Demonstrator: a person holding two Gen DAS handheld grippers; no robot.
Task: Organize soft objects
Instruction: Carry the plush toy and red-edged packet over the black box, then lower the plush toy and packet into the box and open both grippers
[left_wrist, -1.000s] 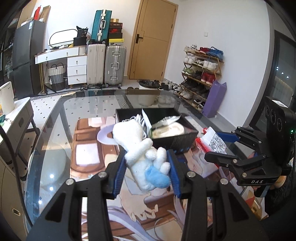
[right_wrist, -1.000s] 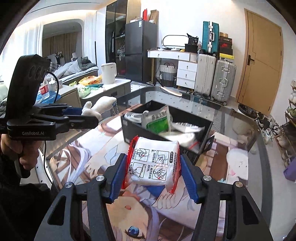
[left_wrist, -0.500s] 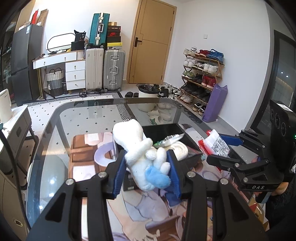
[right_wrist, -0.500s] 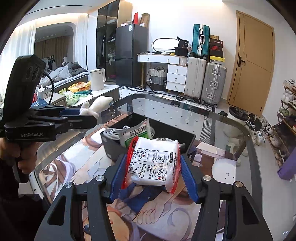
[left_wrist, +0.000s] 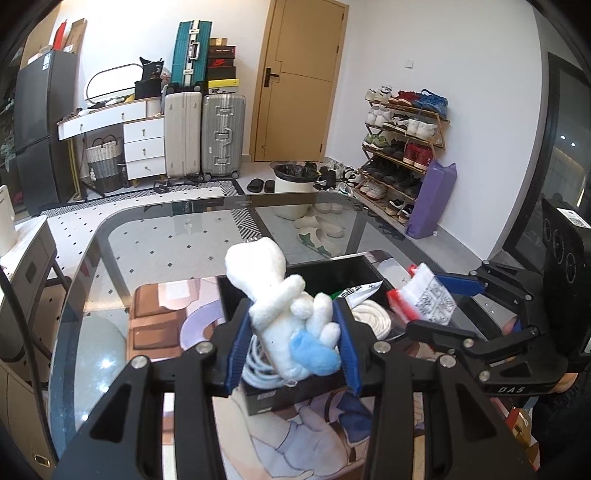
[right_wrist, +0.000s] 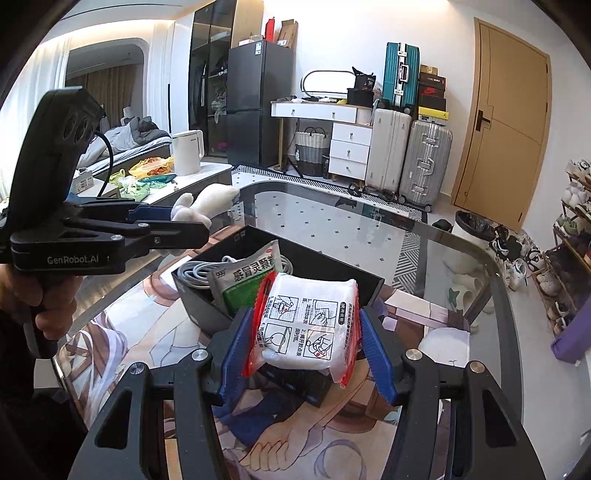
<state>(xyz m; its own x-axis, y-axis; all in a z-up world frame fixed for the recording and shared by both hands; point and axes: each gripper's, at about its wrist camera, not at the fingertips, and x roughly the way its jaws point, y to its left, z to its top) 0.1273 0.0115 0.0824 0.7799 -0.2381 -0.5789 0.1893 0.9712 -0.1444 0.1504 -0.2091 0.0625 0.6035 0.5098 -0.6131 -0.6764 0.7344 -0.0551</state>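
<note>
My left gripper (left_wrist: 291, 343) has its blue fingers (left_wrist: 236, 347) closed on a white plush toy (left_wrist: 284, 306) with a pale blue patch; the toy stands up out of the grip, its long white end rising above and beyond the fingertips. Directly past those fingers, and partly under them, sits the black box (left_wrist: 332, 266) on the glass desk (left_wrist: 155, 236), with a coil of white cable (left_wrist: 258, 365) showing below the toy, between the fingers. To the right of my left fingers I can see the right gripper (left_wrist: 436, 295) from the side, carrying its packet. In the right wrist view, that gripper (right_wrist: 306, 332) has its blue fingers (right_wrist: 376, 354) pressed against both sides of a white packet with red edges (right_wrist: 310, 325), printed with instruction drawings; the packet fills the gap between the fingers and sticks up above them. Just beyond the right fingertips is the same black box (right_wrist: 332, 269), holding a grey coiled cable (right_wrist: 195, 269) and a green and white sachet (right_wrist: 243, 280), which stands just behind the packet. To the left of my right fingers, the left gripper (right_wrist: 184, 218) shows side-on with the plush toy (right_wrist: 207, 203) poking out past its tips, held by a hand (right_wrist: 51, 310) at the left edge. A printed mat (right_wrist: 140, 332) lies under the glass, beneath both pairs of fingers.
</note>
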